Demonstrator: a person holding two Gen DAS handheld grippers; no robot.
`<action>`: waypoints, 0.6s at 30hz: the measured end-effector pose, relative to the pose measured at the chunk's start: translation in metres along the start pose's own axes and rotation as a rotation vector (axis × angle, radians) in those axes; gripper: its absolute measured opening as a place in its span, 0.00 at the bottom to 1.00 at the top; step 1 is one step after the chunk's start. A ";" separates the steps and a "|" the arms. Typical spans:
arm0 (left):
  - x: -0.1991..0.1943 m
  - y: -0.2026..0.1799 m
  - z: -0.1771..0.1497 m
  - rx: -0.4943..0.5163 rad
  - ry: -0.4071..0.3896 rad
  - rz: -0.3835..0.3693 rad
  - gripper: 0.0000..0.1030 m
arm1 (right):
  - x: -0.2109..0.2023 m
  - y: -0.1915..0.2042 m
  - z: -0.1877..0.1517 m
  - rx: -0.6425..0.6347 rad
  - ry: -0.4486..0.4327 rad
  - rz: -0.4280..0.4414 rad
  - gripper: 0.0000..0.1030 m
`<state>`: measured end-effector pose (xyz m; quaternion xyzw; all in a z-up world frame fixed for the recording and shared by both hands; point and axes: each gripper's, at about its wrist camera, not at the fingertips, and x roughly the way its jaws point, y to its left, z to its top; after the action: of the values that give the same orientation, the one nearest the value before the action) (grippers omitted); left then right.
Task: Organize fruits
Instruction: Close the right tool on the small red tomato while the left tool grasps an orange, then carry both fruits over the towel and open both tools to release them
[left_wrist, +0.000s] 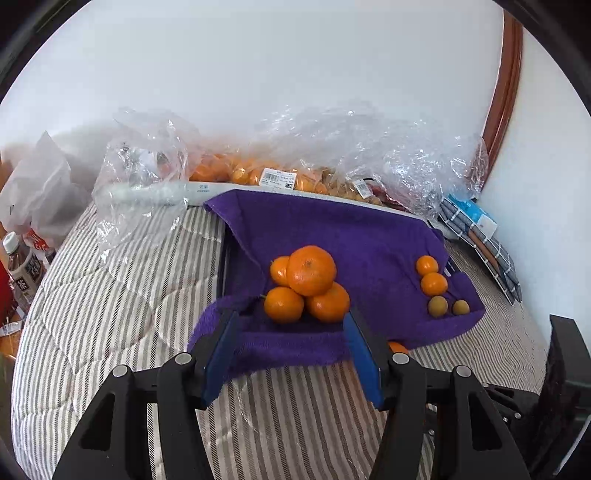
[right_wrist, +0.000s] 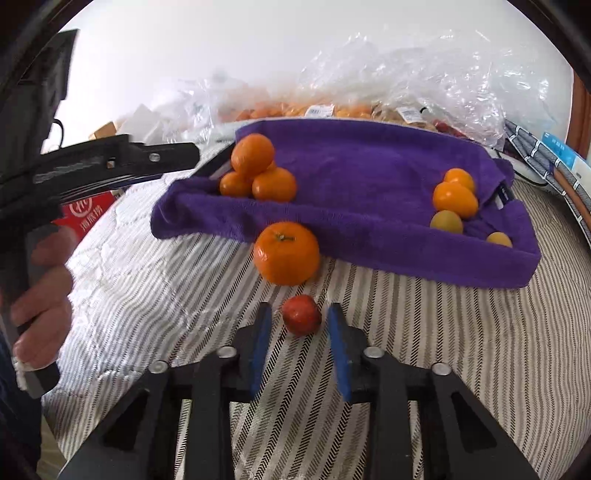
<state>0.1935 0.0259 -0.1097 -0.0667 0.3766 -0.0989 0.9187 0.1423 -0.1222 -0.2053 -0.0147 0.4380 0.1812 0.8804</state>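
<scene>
Left wrist view: the left gripper hangs with its blue fingers spread wide and holding nothing, just short of a pile of four oranges. The pile sits on a purple towel draped over a tray, three fruits below and one on top, near the towel's left fold. By the towel's right edge lie two small oranges and two yellow-green fruits, well apart from the pile; bare towel lies between the two groups. Behind the towel, clear plastic bags of fruit line the wall. The towel rests on a striped quilt, which stays bare to the left as far as some bottles at its rim.

Right wrist view: the right gripper is open at moderate width, its fingers on either side of a small red fruit on the quilt; whether the pads touch it cannot be told. A single large orange rests just beyond, against the towel's front edge. The left hand grips its tool at the left margin.
</scene>
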 end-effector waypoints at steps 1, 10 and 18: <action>0.000 -0.002 -0.004 0.006 0.011 -0.022 0.55 | 0.002 -0.001 0.000 0.003 0.012 0.001 0.22; 0.032 -0.041 -0.029 0.022 0.115 -0.164 0.55 | -0.035 -0.043 -0.015 0.058 -0.044 -0.064 0.22; 0.054 -0.077 -0.044 0.091 0.161 -0.107 0.55 | -0.065 -0.093 -0.015 0.138 -0.096 -0.133 0.22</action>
<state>0.1900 -0.0635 -0.1618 -0.0366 0.4403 -0.1700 0.8809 0.1257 -0.2313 -0.1764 0.0259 0.4047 0.0923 0.9094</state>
